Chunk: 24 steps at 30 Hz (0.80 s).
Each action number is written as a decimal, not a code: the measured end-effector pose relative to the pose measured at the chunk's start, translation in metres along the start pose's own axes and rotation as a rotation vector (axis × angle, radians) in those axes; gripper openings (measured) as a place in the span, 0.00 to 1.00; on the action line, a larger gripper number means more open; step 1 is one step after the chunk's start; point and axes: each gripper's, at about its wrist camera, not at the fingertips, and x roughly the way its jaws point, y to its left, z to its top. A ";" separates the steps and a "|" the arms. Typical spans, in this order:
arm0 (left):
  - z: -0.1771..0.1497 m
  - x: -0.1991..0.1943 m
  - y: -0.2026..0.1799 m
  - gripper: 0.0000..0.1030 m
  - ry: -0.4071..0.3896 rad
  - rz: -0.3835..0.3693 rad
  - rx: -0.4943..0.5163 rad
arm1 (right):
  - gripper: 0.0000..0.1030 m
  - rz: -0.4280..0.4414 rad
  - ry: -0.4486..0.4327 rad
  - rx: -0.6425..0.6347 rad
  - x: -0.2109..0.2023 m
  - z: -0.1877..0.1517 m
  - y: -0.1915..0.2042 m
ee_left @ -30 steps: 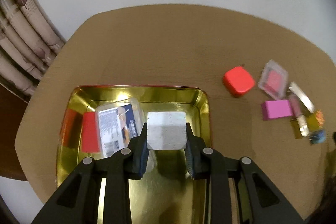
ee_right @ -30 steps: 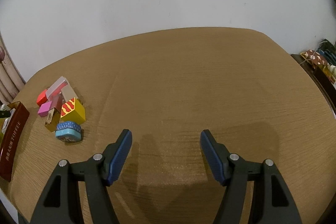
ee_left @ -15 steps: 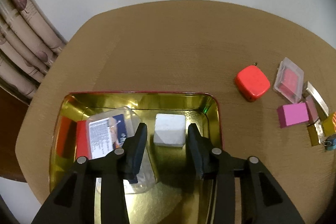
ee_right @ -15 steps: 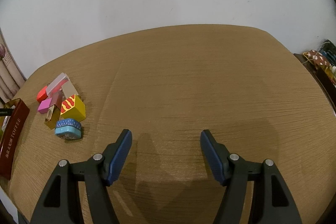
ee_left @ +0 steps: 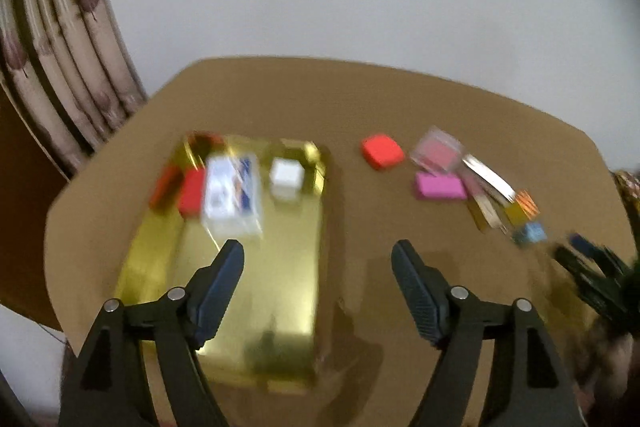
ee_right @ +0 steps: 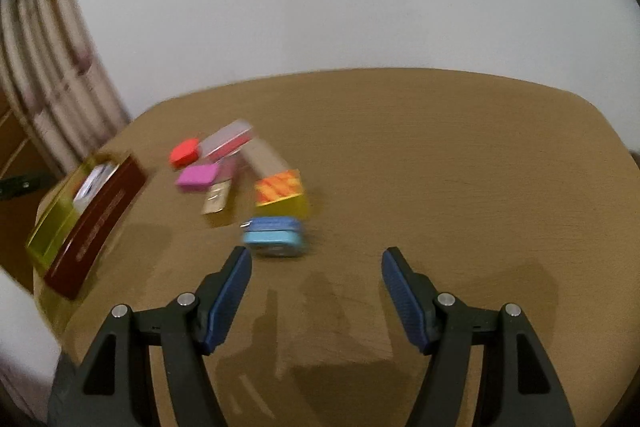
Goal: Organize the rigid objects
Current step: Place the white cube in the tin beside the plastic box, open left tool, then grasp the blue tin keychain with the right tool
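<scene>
A gold tin tray (ee_left: 280, 287) with a dark red outer wall (ee_right: 96, 223) holds a white cube (ee_left: 285, 177), a clear printed box (ee_left: 232, 193) and a red block (ee_left: 192, 193). My left gripper (ee_left: 318, 263) hangs above the tray's right edge, jaws opening and nothing between them. To the right on the table lie a red rounded box (ee_left: 382, 151), a pink block (ee_left: 438, 185), a clear pink case (ee_left: 438, 151), a yellow-orange block (ee_right: 280, 193) and a blue tin (ee_right: 274, 237). My right gripper (ee_right: 316, 269) stands open just short of the blue tin, empty.
The brown table (ee_right: 440, 167) stands against a white wall, with a striped curtain (ee_left: 60, 47) at the left. The other gripper shows blurred at the right edge of the left wrist view (ee_left: 588, 267). Bare tabletop stretches to the right of the object cluster.
My left gripper let go of the white cube in the tray, opened wide and pulled back and up. My right gripper swung left toward the cluster of objects.
</scene>
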 end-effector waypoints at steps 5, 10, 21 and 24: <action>-0.038 -0.002 -0.005 0.71 0.068 -0.068 0.004 | 0.67 -0.021 0.028 -0.035 0.012 0.008 0.022; -0.053 0.002 -0.006 0.71 0.111 -0.112 -0.019 | 0.67 -0.054 0.059 -0.054 0.033 0.018 0.027; -0.057 -0.002 -0.020 0.71 0.114 -0.095 0.048 | 0.41 -0.045 0.104 -0.029 0.049 0.020 0.013; -0.061 -0.003 -0.020 0.71 0.117 -0.096 0.043 | 0.41 -0.031 0.109 -0.037 0.043 0.018 0.018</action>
